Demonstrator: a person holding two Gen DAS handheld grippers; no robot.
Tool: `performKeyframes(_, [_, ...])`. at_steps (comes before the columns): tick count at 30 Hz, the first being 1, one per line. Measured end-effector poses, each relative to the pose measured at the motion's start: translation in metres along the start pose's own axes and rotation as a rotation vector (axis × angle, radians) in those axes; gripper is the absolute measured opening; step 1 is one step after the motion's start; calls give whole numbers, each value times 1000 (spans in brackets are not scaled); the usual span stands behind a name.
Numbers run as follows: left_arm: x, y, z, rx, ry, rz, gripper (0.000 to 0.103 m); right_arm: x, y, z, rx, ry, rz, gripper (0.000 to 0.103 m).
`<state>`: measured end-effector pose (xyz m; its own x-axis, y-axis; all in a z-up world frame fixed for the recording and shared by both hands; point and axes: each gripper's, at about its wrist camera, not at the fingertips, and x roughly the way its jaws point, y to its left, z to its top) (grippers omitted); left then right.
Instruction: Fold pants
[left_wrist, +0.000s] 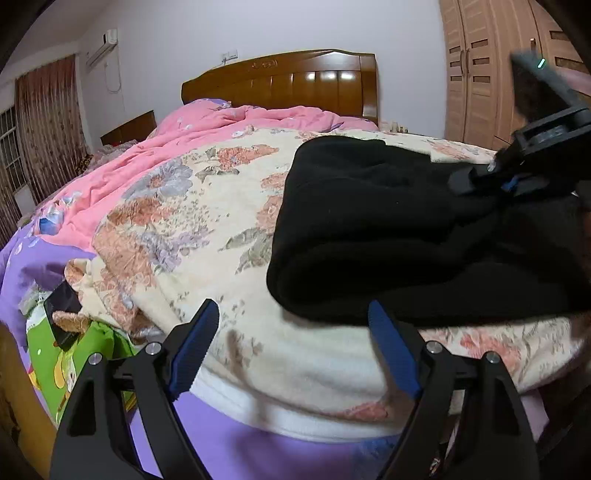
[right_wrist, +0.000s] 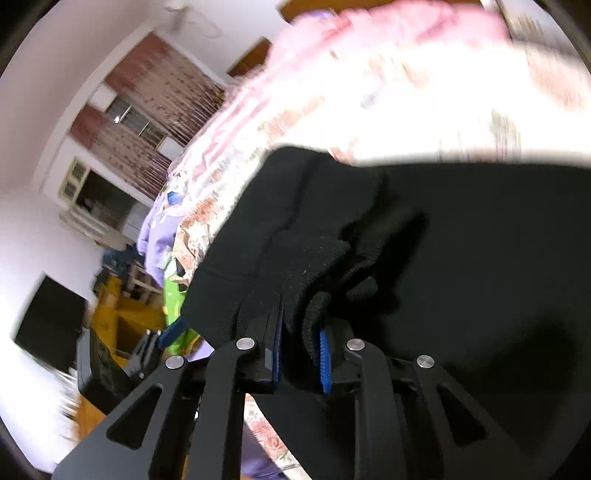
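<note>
The black pants (left_wrist: 388, 229) lie bunched and partly folded on the floral cream blanket (left_wrist: 207, 221) on the bed. My left gripper (left_wrist: 295, 343) is open and empty, just in front of the pants' near left edge. My right gripper (right_wrist: 301, 354) is shut on a thick fold of the black pants (right_wrist: 424, 258), lifting it; it also shows in the left wrist view (left_wrist: 491, 177) at the right, gripping the pants' far side. The right wrist view is blurred by motion.
A pink quilt (left_wrist: 155, 147) lies behind the blanket, with a wooden headboard (left_wrist: 288, 81) beyond. A phone (left_wrist: 62, 314) and a green printed cloth (left_wrist: 81, 358) lie at the bed's left edge. A wardrobe (left_wrist: 476, 70) stands at the back right.
</note>
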<state>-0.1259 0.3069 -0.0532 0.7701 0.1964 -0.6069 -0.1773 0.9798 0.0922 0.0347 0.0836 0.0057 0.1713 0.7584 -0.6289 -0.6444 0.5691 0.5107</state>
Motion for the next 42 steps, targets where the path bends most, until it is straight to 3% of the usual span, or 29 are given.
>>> performKeyframes(5, [5,4,16,-63,-2,-39,86,-28,34,10,-162,-97,-44,17])
performKeyframes(7, [19,1,19,-23,53,42,88,-41,32,9,-170,-131,-58,16])
performKeyframes(13, [19,2,32,-31,35,45,93,-96,7,-18,-150,-203,-131,16])
performKeyframes(18, [16,-17,37,2,30,32,97,-100,-38,-64,-35,-147,-216,16])
performKeyframes(22, [24,-35,33,75,55,77,98,-92,-79,-88,72,-115,-194,16])
performKeyframes(27, [23,-31,36,64,73,80,98,-104,-58,-81,-4,-152,-210,16])
performKeyframes(32, [18,-45,40,121,59,107,100,-140,-22,-78,-163,-267,-303,16])
performKeyframes(34, [16,-49,41,125,55,107,101,-144,-27,-85,-186,-273,-374,16])
performKeyframes(36, [15,-52,42,127,53,82,102,-133,-53,-98,-160,-213,-440,16])
performKeyframes(38, [16,-59,41,136,66,42,102,-121,-87,-111,-30,-147,-405,16])
performKeyframes(39, [17,-65,40,159,66,54,102,-124,-101,-118,44,-174,-343,16])
performKeyframes(42, [17,-71,42,187,66,86,102,-129,-91,-111,-9,-183,-365,16])
